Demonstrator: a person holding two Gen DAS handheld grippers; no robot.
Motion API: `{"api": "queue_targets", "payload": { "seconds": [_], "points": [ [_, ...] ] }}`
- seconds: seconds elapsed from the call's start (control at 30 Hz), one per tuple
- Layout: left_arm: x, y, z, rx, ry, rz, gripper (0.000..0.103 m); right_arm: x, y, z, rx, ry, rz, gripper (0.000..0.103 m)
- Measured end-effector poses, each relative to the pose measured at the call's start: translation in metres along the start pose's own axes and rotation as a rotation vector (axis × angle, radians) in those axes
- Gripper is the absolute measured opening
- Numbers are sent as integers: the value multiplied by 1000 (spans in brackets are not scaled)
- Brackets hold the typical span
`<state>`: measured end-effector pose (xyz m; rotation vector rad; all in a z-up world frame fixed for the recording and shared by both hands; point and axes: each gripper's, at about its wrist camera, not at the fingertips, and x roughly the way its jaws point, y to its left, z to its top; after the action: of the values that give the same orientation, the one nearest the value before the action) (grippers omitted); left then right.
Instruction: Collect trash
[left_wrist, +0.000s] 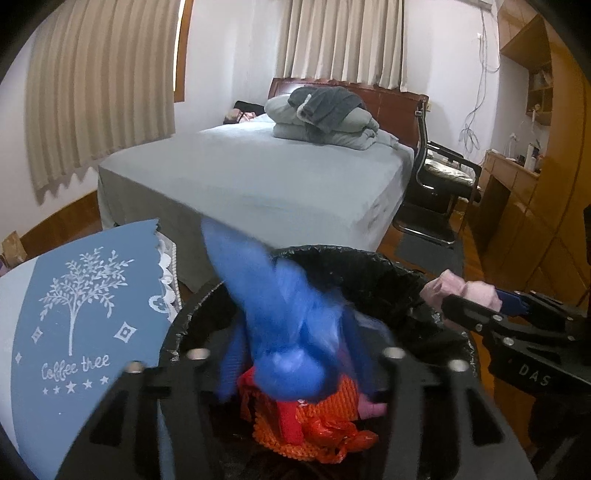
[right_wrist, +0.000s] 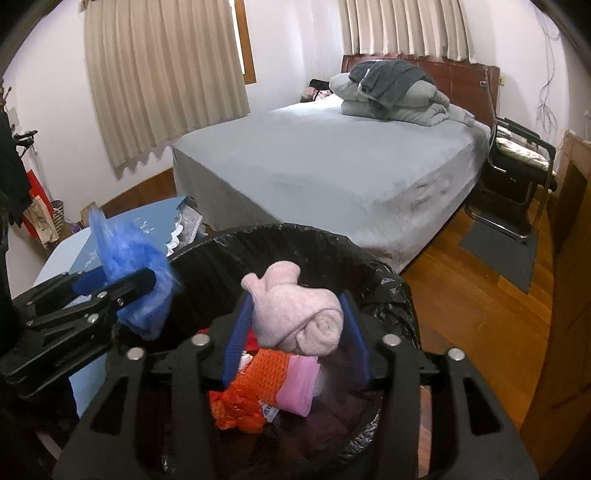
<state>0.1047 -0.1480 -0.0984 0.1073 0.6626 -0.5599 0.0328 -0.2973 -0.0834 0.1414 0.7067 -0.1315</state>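
Note:
A trash bin lined with a black bag stands right below both grippers. Inside lie orange mesh, a red wrapper and a pink piece. My left gripper stands open over the bin, and a blue plastic bag, blurred, hangs loosely between its pads. My right gripper is open too. A rolled pink cloth sits between its blue pads above the bin's mouth.
A table with a blue "Coffee tree" cloth adjoins the bin on the left. Behind it is a grey bed with folded bedding. A black chair and a dark floor mat lie to the right, beside wooden cabinets.

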Motion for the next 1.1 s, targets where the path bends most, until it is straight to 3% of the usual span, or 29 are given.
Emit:
{"api": "queue_targets", "payload": {
  "seconds": [0.2, 0.37, 0.5, 1.1],
  "points": [
    [-4, 4, -1, -1, -2, -3, 78, -2, -3, 2, 7, -15, -14, 67],
    [-13, 10, 0, -1, -8, 24, 89, -10, -5, 3, 11, -38, -27, 91],
    [-29, 19, 2, -8, -30, 60, 97, -20, -2, 6, 20, -50, -16, 95],
    [-129, 55, 0, -67, -118, 174, 97, -89, 58, 21, -78, -125, 92, 98]
  ]
}}
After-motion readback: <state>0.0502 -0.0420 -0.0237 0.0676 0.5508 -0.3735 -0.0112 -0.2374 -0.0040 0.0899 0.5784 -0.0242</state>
